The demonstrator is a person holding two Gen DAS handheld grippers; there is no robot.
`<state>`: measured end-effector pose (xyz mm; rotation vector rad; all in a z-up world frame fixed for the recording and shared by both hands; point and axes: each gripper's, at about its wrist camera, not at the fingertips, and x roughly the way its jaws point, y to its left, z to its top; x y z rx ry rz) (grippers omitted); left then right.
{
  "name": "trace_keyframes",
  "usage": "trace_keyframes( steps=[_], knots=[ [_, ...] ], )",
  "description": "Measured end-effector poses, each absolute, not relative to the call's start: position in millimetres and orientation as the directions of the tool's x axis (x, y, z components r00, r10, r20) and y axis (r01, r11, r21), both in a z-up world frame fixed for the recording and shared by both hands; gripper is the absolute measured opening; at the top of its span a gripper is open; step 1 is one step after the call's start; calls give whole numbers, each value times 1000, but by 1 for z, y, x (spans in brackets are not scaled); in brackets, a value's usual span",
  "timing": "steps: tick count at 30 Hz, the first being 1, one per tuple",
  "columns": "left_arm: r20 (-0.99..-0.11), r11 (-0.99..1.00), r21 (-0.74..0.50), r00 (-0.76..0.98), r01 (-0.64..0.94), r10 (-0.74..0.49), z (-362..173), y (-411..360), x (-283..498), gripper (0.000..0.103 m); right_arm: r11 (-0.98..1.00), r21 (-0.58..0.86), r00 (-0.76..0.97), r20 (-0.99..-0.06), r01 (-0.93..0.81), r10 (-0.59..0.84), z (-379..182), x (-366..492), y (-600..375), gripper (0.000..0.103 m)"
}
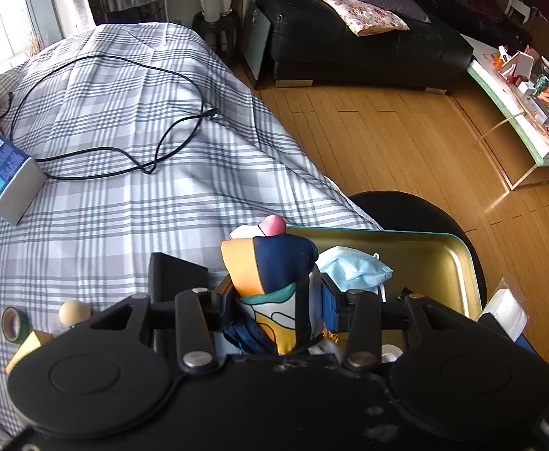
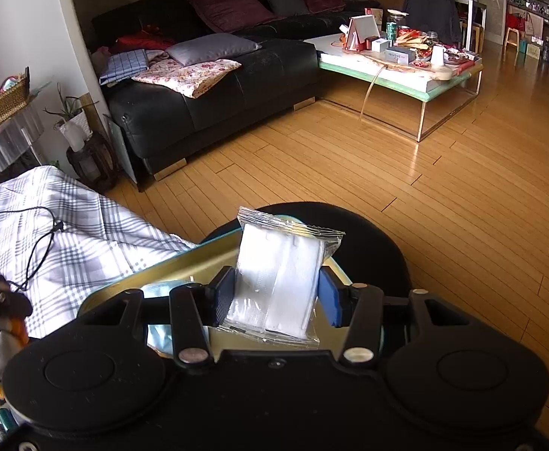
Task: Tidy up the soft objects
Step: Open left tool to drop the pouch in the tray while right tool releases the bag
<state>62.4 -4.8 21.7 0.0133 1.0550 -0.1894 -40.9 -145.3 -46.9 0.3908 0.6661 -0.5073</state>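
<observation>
The gold tray [image 1: 451, 263] is where the soft things are being gathered, and both claws carry one toward it. The left claw [image 1: 274, 300] is pinched on a bunched patterned cloth [image 1: 270, 263] in navy, orange and white, held upright above the tray's near-left corner; clamping the bundle low in its folds keeps the loose fabric from spilling. A pink-tipped soft item [image 1: 272, 225] shows just behind the cloth, though what it is I cannot tell. A blue face mask [image 1: 353, 270] already lies crumpled inside the tray, beside the cloth. The right claw [image 2: 276, 293] is pressed on a clear-wrapped white mask packet [image 2: 278, 282], gripped by its two side edges so the flat pack stands on end over the tray [image 2: 199, 259], probably for a clean drop. The tray rests on a black stool [image 1: 406, 210], just off the edge of the plaid-covered bed [image 1: 143, 188], where a blue-labelled box [image 1: 8, 176] and black cable [image 1: 124, 150] lie well away from the tray.
</observation>
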Motion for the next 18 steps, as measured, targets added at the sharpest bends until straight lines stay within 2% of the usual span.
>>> trace_keyframes(
  steps=[8, 15, 17, 18],
  knots=[
    [-877, 981, -75, 456, 181, -151, -4, -34, 87, 41, 799, 229, 661, -704, 556, -258, -57, -36, -154, 48],
    [-872, 982, -77, 466, 173, -150, -10, -34, 95, 39, 799, 220, 659, -703, 560, -268, -57, -36, -150, 48],
    [-869, 983, -73, 472, 171, -147, -10, -32, 95, 43, 798, 223, 657, -707, 559, -263, -57, -35, -151, 48],
    [-868, 983, -70, 475, 168, -143, -8, -30, 93, 50, 798, 224, 655, -709, 560, -261, -57, -35, -152, 48]
  ],
)
